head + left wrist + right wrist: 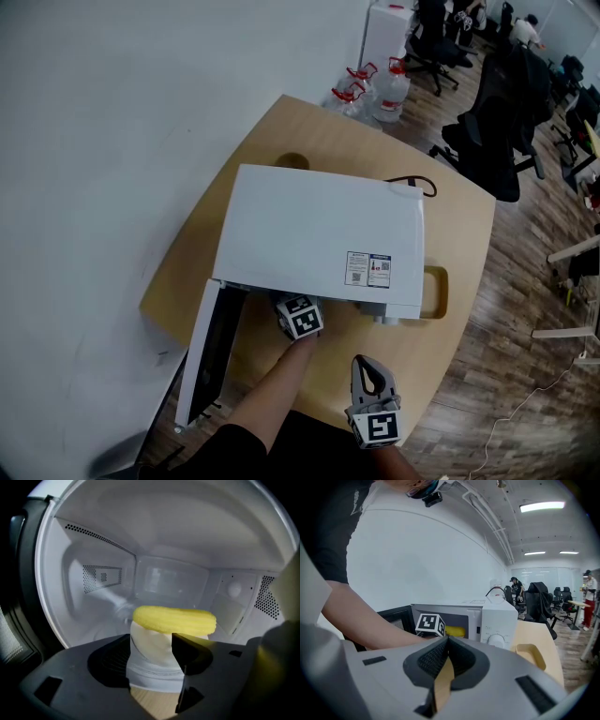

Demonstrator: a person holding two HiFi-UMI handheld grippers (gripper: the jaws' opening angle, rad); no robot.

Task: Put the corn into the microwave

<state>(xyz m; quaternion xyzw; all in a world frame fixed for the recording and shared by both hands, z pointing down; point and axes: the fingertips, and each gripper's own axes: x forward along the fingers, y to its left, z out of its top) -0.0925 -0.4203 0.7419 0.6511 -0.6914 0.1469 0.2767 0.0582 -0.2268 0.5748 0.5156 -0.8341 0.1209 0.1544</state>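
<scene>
— Head view?
— Microwave (319, 234) on the desk (459, 244), door (208, 356) open at the near-left edge. Left gripper (298, 319) reaches into the cavity. Right gripper (372, 375) waits over the near edge.
— Left gripper view?
— Corn (174, 619) lies inside. Jaws are spread wide and grip nothing. The placing looks done; pulling out and perhaps shutting the door are left.
— Right gripper view?
— Jaws together, empty, tipped slightly down.

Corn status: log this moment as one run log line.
corn: lying inside microwave, ungripped | door: open | left gripper: open at the corn | right gripper: shut, empty, outside microwave
</scene>
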